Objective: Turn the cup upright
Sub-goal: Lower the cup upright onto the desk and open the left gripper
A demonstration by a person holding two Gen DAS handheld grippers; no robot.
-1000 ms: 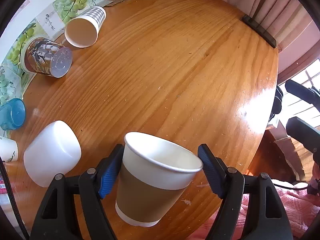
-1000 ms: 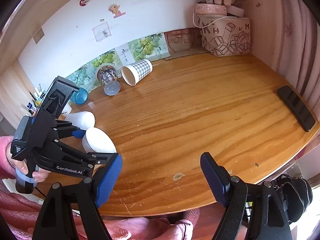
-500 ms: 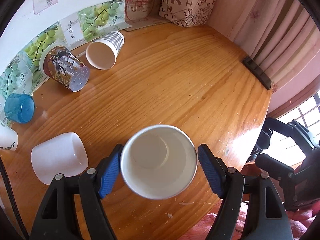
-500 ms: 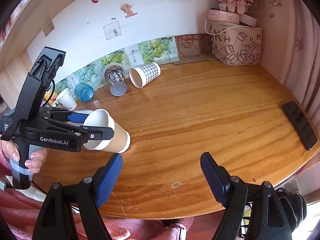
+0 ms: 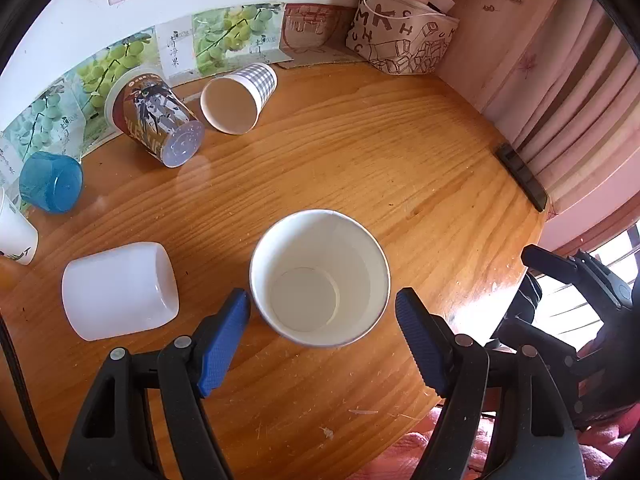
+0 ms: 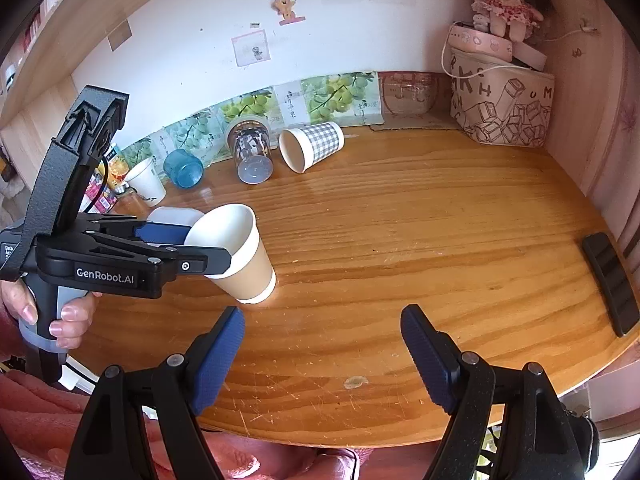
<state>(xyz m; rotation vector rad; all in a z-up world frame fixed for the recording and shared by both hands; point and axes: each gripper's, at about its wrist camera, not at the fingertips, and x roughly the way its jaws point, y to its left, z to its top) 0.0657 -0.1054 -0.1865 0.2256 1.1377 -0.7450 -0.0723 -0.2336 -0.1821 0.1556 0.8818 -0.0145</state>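
Observation:
A brown paper cup with a white rim (image 5: 320, 278) stands mouth up on the wooden table (image 5: 380, 152), base on the wood in the right wrist view (image 6: 244, 260). My left gripper (image 5: 322, 336) is open, its blue pads just behind and to either side of the cup's rim, apart from it. In the right wrist view the left gripper (image 6: 188, 248) reaches the cup from the left. My right gripper (image 6: 322, 354) is open and empty above the table's front edge, right of the cup.
A white cup (image 5: 118, 290) lies on its side left of the paper cup. A checked paper cup (image 5: 240, 96), a printed cup (image 5: 154, 118) and a blue cup (image 5: 50, 182) lie near the wall. A patterned bag (image 6: 502, 106) stands at the back right. A black remote (image 6: 610, 282) lies at the right edge.
The left gripper has turned the paper cup from tilted to mouth up, set it on the table and opened off it. The right gripper has stayed open.

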